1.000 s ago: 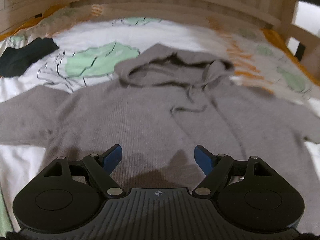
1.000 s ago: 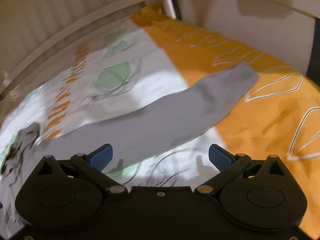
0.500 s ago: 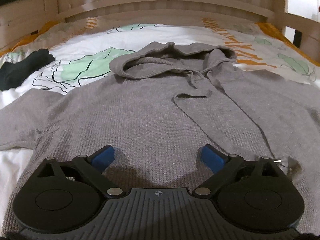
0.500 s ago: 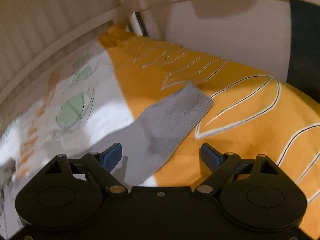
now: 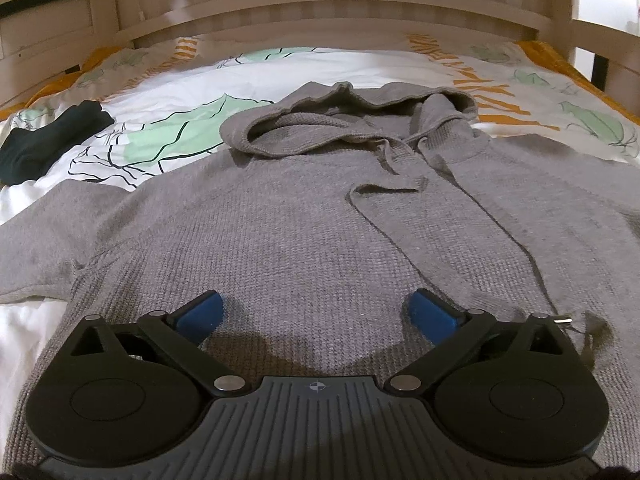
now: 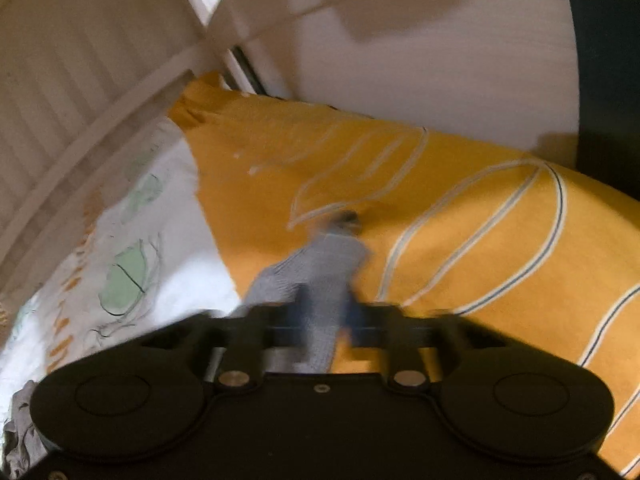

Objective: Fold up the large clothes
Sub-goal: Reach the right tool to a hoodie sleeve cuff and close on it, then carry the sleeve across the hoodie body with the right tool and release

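Note:
A grey hooded sweater (image 5: 304,216) lies flat and face up on the bed, hood (image 5: 344,116) toward the headboard, drawstrings trailing down its chest. My left gripper (image 5: 316,312) is open just above the sweater's lower chest, holding nothing. In the blurred right wrist view my right gripper (image 6: 326,312) is shut on the cuff end of the sweater's grey sleeve (image 6: 320,264), which lies over the orange part of the bedspread (image 6: 480,240).
The bedspread (image 5: 280,68) is white with green leaves and orange edges. A dark folded garment (image 5: 44,140) lies at the far left. A slatted wooden headboard (image 5: 320,4) runs behind the bed, with a white wall (image 6: 420,64) on the right side.
My right gripper moved along the sleeve to its cuff and closed on it. My left gripper came lower and closer over the sweater's chest and stayed open.

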The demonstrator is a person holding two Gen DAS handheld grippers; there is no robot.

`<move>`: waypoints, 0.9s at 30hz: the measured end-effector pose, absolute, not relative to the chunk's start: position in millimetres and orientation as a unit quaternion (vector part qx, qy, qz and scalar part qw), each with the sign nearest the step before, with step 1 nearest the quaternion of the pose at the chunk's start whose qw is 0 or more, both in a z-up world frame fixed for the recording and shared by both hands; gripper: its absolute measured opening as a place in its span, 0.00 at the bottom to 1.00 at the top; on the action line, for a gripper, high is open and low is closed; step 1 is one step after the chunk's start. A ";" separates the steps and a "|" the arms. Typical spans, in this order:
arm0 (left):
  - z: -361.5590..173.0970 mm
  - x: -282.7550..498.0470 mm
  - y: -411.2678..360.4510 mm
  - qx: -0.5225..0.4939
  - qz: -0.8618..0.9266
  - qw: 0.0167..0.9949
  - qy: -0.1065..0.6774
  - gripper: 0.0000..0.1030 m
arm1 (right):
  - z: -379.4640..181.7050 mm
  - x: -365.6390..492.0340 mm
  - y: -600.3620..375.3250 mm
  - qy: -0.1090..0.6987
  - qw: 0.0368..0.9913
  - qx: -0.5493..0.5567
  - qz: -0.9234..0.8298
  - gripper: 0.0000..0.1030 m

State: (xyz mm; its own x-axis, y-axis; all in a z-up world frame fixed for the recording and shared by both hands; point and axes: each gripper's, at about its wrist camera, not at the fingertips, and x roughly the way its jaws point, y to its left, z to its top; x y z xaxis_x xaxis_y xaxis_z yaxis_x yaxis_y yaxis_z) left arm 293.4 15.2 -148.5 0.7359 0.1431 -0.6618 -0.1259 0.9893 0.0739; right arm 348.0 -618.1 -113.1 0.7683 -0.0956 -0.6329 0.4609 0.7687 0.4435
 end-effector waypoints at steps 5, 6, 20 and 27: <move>-148.6 293.6 15.6 0.012 0.072 0.932 0.356 1.00 | -87.4 342.5 -601.5 0.282 0.905 0.281 -0.148 0.16; -148.6 293.6 15.7 0.012 0.072 0.932 0.356 1.00 | -79.7 342.4 -596.0 0.280 0.908 0.277 -0.141 0.16; -139.3 300.4 25.9 -0.007 0.050 0.921 0.387 0.99 | 26.9 367.9 -432.0 0.276 0.935 0.218 0.031 0.16; -117.0 282.0 65.7 -0.063 0.031 0.910 0.408 0.96 | 50.5 375.2 -320.6 0.269 0.927 0.221 0.139 0.16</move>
